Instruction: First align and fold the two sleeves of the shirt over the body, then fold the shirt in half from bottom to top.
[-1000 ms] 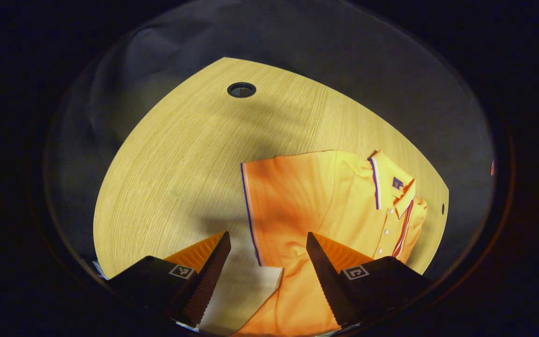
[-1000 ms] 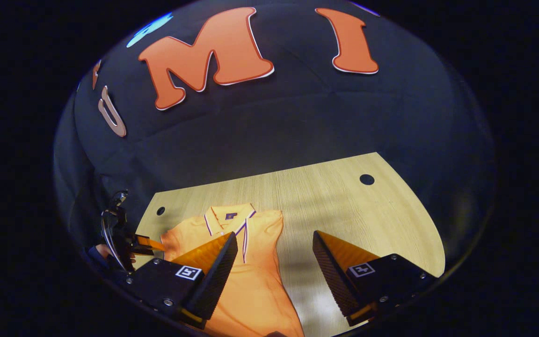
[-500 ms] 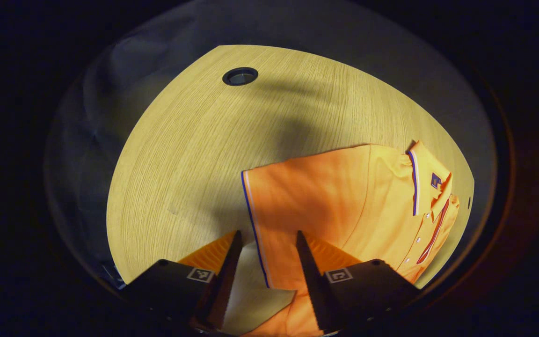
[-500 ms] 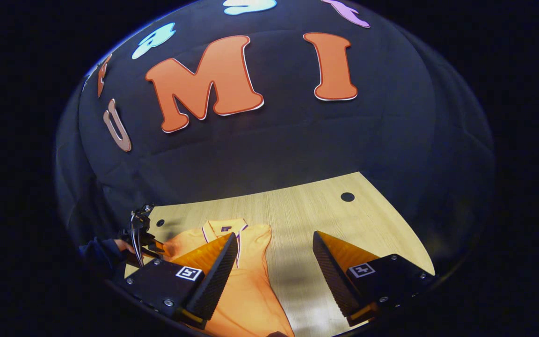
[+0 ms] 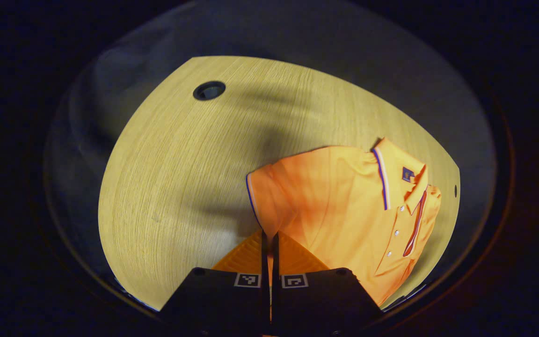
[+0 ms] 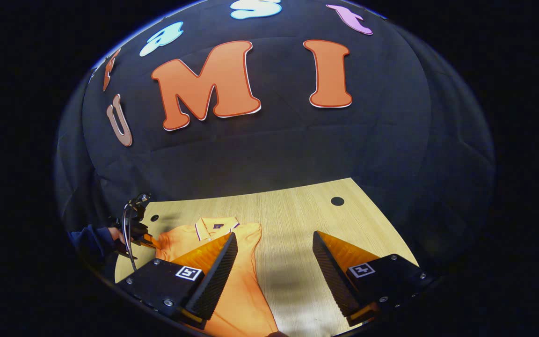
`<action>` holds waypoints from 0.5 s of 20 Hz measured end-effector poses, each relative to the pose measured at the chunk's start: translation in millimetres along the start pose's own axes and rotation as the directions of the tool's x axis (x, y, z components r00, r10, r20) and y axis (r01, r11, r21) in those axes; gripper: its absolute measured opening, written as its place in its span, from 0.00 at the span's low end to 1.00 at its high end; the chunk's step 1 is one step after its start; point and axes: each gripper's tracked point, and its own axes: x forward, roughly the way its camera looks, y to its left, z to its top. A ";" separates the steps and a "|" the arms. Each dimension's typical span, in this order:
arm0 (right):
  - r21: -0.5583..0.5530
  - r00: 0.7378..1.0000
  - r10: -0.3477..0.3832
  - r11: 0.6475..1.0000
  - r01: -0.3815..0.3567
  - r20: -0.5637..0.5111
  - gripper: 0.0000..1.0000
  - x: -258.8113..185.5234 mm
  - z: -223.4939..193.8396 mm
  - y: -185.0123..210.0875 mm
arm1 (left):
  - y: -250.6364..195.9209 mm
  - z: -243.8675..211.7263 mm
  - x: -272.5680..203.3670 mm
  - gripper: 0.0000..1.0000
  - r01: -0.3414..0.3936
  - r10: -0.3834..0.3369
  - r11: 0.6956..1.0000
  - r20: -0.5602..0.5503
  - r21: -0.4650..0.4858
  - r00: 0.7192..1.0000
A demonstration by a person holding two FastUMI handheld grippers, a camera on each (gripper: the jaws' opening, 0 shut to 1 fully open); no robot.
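An orange polo shirt [image 5: 344,196] lies on the wooden table [image 5: 180,164], its collar [image 5: 391,173] to the right in the left gripper view. My left gripper [image 5: 269,239] is shut on the shirt's sleeve [image 5: 262,196], whose striped hem bunches up just above the fingertips. In the right gripper view the shirt [image 6: 244,299] runs under the left finger [image 6: 218,267]. My right gripper [image 6: 274,238] hangs open above the table beside the shirt's other side, holding nothing. Far to the left there, the left gripper [image 6: 152,242] grips the cloth, with a hand [image 6: 112,233] behind it.
A round cable hole [image 5: 209,90] sits near the table's far corner, and a small one [image 5: 455,190] beyond the collar. The right gripper view has a hole [image 6: 337,201] at the back right of the table [image 6: 297,220]. The booth's black cloth wall stands behind.
My left gripper closed from wide open onto the sleeve hem, and the sleeve has pulled up and bunched. The right gripper stayed open and tilted up slightly.
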 end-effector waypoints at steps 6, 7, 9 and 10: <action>-0.015 1.000 0.016 1.000 -0.016 0.014 0.98 0.2 -2.0 3.3 | -69.9 15.2 -35.8 0.02 0.037 -0.054 0.982 0.091 0.186 0.994; -0.022 1.000 0.016 1.000 -0.015 0.014 0.98 -0.5 -2.6 3.4 | -83.8 16.7 -37.3 0.02 0.035 -0.058 0.978 0.102 0.206 0.993; -0.027 1.000 0.024 0.999 -0.024 0.015 0.98 -2.8 -5.2 5.3 | -119.3 10.2 -40.0 0.12 0.106 -0.134 0.962 0.096 0.252 0.986; -0.026 1.000 0.029 0.999 -0.028 0.012 0.98 -3.4 -6.8 4.5 | -142.1 5.3 -46.6 0.16 0.167 -0.198 0.947 0.089 0.273 0.976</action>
